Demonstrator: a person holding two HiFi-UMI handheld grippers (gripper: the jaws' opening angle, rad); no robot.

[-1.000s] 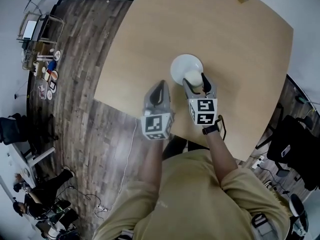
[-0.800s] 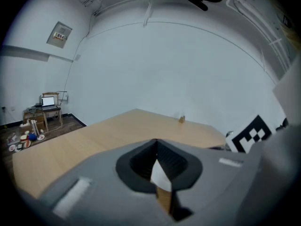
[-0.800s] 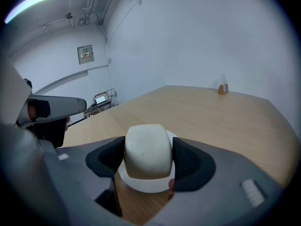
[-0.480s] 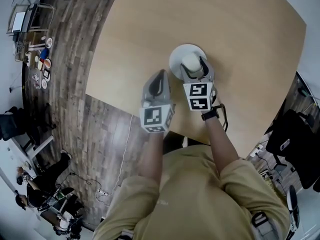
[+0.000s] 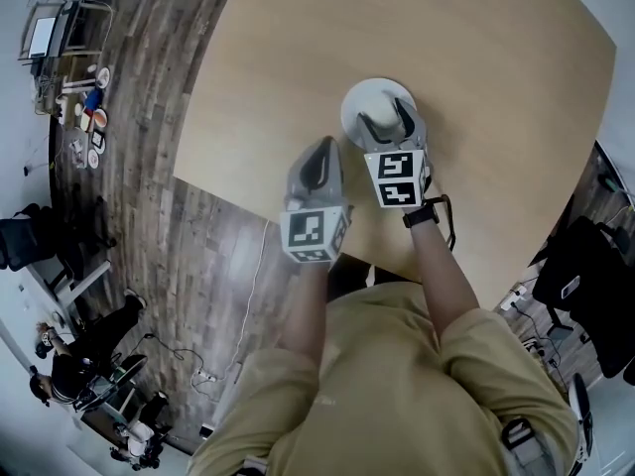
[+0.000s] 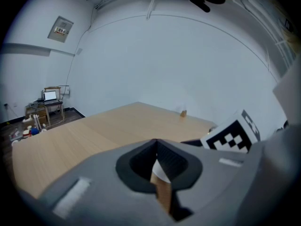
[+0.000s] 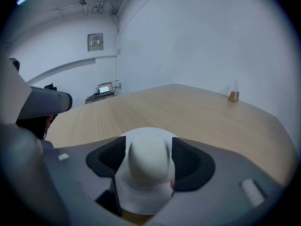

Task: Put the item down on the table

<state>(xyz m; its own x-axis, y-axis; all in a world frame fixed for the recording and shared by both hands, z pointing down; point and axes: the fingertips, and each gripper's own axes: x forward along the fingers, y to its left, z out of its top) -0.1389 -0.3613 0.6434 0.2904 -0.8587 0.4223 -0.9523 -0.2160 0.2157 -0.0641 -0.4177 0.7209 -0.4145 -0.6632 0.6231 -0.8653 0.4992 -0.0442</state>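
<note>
A cream, egg-shaped item (image 7: 149, 158) sits between the pads of my right gripper (image 7: 149, 160), which is shut on it. Right under and behind it lies a white plate (image 7: 141, 197) on the light wooden table (image 5: 298, 58). In the head view the right gripper (image 5: 383, 127) reaches over the near part of the plate (image 5: 369, 95) with the item (image 5: 380, 124) in it. I cannot tell whether the item touches the plate. My left gripper (image 5: 322, 152) hovers just left of the plate, shut and empty (image 6: 157, 149).
A small brown object (image 7: 233, 96) stands at the table's far edge. The near table edge (image 5: 258, 216) runs just under the grippers. Dark wooden floor lies to the left, with a cluttered shelf (image 5: 84, 117) and a desk with a laptop (image 6: 51, 98).
My right gripper has carried the item from the plate's near right rim further in over the plate. The left gripper has stayed shut beside it.
</note>
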